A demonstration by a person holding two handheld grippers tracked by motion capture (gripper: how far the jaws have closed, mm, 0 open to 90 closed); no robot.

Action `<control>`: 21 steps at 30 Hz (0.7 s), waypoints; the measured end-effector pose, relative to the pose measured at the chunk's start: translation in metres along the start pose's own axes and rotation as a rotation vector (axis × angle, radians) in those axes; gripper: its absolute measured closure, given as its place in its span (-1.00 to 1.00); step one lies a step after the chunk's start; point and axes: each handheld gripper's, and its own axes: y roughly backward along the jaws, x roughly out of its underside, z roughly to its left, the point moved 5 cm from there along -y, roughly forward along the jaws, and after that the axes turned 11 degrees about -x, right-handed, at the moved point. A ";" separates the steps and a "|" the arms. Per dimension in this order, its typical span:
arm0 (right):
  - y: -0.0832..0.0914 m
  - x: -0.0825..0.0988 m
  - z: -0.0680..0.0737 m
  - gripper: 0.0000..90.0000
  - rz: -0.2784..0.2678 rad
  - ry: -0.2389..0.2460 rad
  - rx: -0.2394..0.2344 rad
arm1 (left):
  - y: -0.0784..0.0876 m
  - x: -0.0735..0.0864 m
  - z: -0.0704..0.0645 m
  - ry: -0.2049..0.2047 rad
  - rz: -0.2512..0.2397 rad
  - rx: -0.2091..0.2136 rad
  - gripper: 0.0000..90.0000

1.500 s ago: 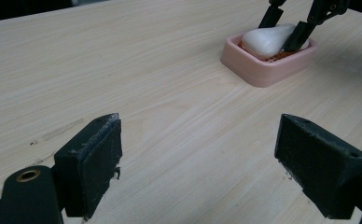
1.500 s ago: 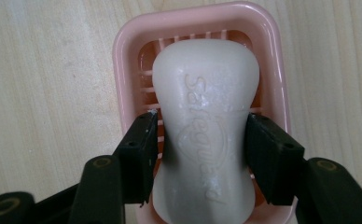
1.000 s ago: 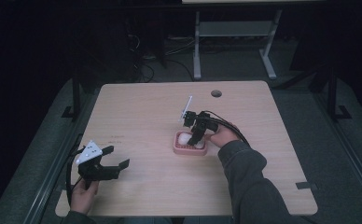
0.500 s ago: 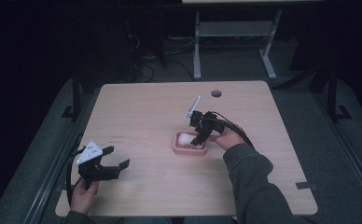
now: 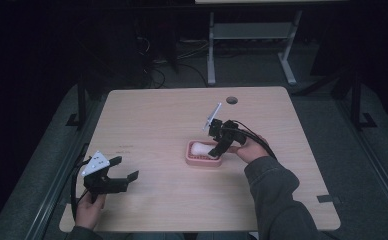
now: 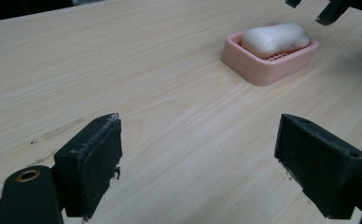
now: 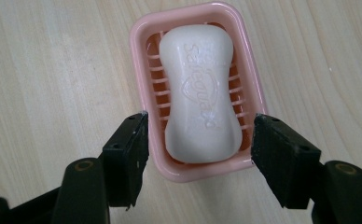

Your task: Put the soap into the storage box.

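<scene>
Soap point(image 7: 200, 91) lies in the pink dish point(image 7: 139, 60), right below my right gripper point(image 7: 200, 154), jaws spread wide and standing one at each long side of the dish near its close end. In the right gripper view the bar's long axis runs straight away from me, in line with the gripper, so a squeeze would go across the narrow width. The jaws stand outside the dish walls, not inside them; I judge that closing from here would catch the dish rim, not the bar alone, unless I narrow in or drop between the walls. I cannot tell whether the pads touch the dish or hang just above it.

In the high view the dish point(image 5: 194, 160) sits near the middle of the table point(image 5: 152, 115), a bit to my right, with the right gripper point(image 5: 217, 150) over its right end. My right hand point(image 5: 247, 147) is far the nearer one. My left gripper point(image 5: 119, 172) is well apart at the near left corner of the table, jaws wide and holding nothing, pointing toward the dish point(image 6: 263, 70) across bare wood.

Nothing stands between either gripper and the soap. The table hole point(image 5: 231, 100) is at the far edge, out of the way.
</scene>
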 end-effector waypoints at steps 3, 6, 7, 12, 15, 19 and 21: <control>0.002 0.004 0.000 -0.22 -0.006 -0.004 0.005 | 0.000 0.000 0.000 -0.001 0.000 0.001 -0.68; 0.003 0.009 0.001 -0.22 -0.012 -0.012 0.007 | 0.000 0.000 -0.001 -0.001 0.000 0.001 -0.68; 0.004 0.010 0.002 -0.22 -0.014 -0.016 0.008 | 0.000 0.000 -0.001 -0.003 0.001 0.001 -0.68; 0.005 0.017 0.003 -0.22 -0.028 -0.025 0.005 | 0.000 0.000 -0.001 -0.006 0.001 0.001 -0.68; 0.006 0.021 0.002 -0.23 -0.022 -0.036 0.002 | 0.000 0.000 -0.001 -0.003 0.000 0.000 -0.68; 0.007 0.024 0.005 -0.23 -0.018 -0.036 0.003 | 0.000 0.000 0.000 -0.004 0.002 -0.002 -0.68; 0.009 0.024 0.006 -0.23 -0.022 -0.032 0.006 | 0.000 0.000 0.000 -0.002 0.001 -0.001 -0.68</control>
